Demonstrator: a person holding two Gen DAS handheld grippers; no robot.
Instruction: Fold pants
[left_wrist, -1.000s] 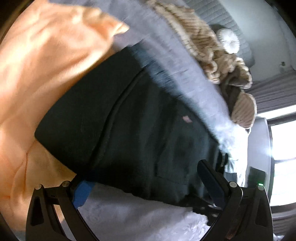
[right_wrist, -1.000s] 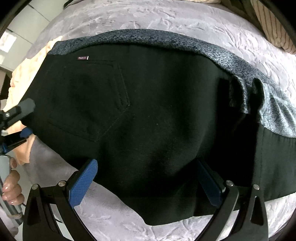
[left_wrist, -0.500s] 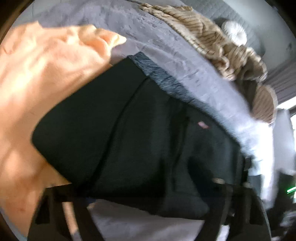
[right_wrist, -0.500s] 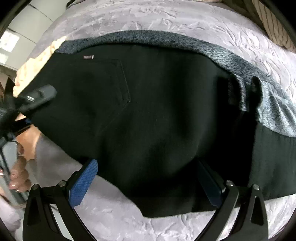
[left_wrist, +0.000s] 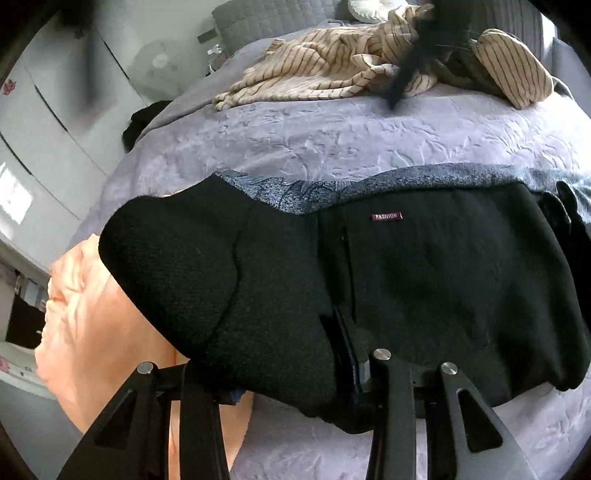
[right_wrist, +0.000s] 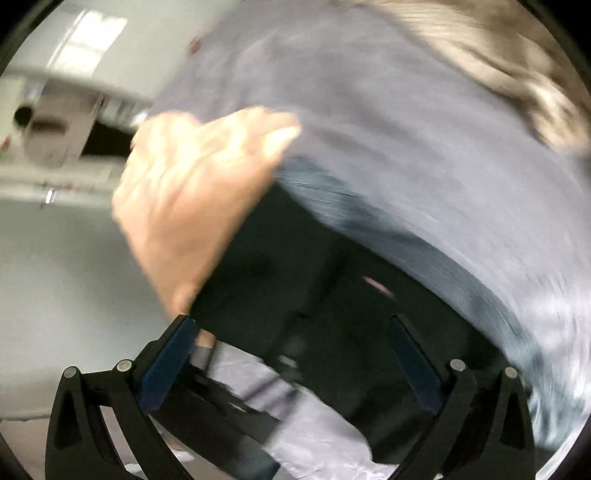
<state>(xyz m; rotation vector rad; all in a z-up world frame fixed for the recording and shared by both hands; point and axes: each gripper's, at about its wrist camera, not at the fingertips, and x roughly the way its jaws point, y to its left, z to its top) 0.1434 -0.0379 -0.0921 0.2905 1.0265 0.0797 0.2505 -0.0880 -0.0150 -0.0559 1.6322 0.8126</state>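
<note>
The black pants (left_wrist: 406, 280) lie folded across the lilac bedspread (left_wrist: 332, 144), with a grey patterned waistband along their far edge and a small "FASHION" label (left_wrist: 386, 216). My left gripper (left_wrist: 295, 354) is shut on the near edge of the pants, its fingers narrowed and partly buried in the cloth. In the blurred right wrist view the pants (right_wrist: 332, 295) fill the middle. My right gripper (right_wrist: 295, 354) is open, its blue-padded fingers (right_wrist: 166, 365) wide apart just above the pants' near edge.
An orange cloth (left_wrist: 92, 325) lies under the left end of the pants; it also shows in the right wrist view (right_wrist: 192, 192). A striped beige garment (left_wrist: 332, 66) and pillow (left_wrist: 513, 66) lie at the far side. White cupboards (left_wrist: 55, 129) stand left of the bed.
My left gripper has closed onto the pants' near edge and swung to face the headboard. My right gripper, still open, has swung fast to the left, blurring its view.
</note>
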